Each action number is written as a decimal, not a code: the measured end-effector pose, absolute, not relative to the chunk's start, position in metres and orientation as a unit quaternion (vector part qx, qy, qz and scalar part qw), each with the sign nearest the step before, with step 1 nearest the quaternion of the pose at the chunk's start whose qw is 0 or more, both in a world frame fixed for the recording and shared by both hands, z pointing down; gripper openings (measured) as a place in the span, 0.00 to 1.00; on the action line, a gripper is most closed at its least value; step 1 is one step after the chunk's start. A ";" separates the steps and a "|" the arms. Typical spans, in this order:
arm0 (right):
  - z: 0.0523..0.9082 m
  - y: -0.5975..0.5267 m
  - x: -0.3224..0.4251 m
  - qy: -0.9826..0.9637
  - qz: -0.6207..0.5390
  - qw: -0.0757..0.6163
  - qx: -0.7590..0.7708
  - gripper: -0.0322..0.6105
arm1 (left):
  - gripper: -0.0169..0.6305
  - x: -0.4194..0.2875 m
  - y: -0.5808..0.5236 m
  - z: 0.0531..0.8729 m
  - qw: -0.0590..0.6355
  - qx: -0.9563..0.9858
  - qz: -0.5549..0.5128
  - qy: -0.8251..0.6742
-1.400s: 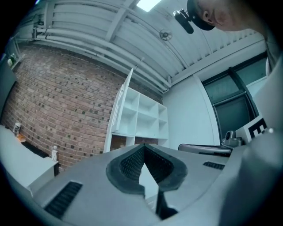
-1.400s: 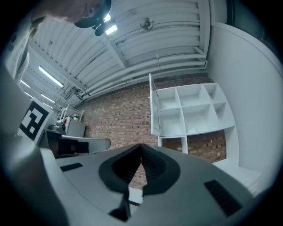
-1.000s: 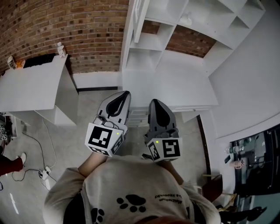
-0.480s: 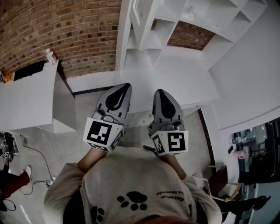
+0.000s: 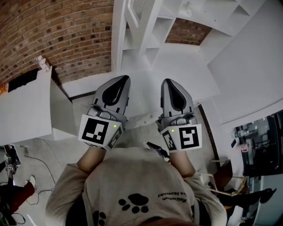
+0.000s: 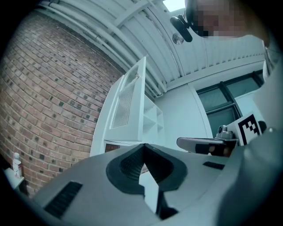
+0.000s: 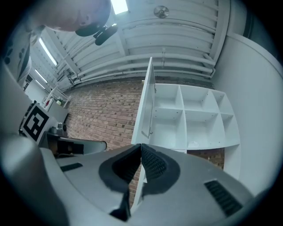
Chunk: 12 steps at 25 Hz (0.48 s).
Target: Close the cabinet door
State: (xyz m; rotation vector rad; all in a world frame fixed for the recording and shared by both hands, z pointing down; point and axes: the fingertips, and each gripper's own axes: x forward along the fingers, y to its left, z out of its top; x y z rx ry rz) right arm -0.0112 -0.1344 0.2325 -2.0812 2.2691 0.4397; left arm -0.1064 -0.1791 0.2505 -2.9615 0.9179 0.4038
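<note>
I've carried the left gripper (image 5: 124, 80) and right gripper (image 5: 166, 82), both clenched shut and empty, closer to the cabinet (image 5: 185, 31), whose cabinet door (image 5: 138, 12) still juts open from its left edge, untouched, so the closing push lies ahead.

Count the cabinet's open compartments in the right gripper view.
6 compartments: upper left, upper middle, upper right, lower left, lower middle, lower right. The door may hide more.

Bright overhead light, fisheye-warped edges
</note>
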 end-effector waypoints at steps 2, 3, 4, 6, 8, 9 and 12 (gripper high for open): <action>0.226 -0.142 -0.015 0.735 0.143 0.020 -0.663 0.07 | 0.04 -0.108 -0.185 0.244 0.005 -0.948 0.127 0.293; 0.223 -0.146 -0.018 0.737 0.145 0.022 -0.660 0.07 | 0.04 -0.109 -0.188 0.241 0.004 -0.949 0.126 0.290; 0.219 -0.150 -0.020 0.740 0.148 0.023 -0.656 0.07 | 0.04 -0.109 -0.190 0.236 0.003 -0.949 0.125 0.288; 0.209 -0.159 -0.023 0.743 0.154 0.022 -0.651 0.07 | 0.04 -0.109 -0.195 0.225 0.007 -0.950 0.127 0.284; 0.197 -0.168 -0.023 0.743 0.161 0.018 -0.650 0.07 | 0.04 -0.108 -0.199 0.214 0.013 -0.951 0.129 0.279; 0.191 -0.171 -0.022 0.741 0.166 0.016 -0.651 0.07 | 0.04 -0.107 -0.201 0.208 0.017 -0.952 0.130 0.277; 0.173 -0.180 -0.019 0.738 0.178 0.008 -0.651 0.07 | 0.04 -0.106 -0.207 0.193 0.024 -0.950 0.136 0.279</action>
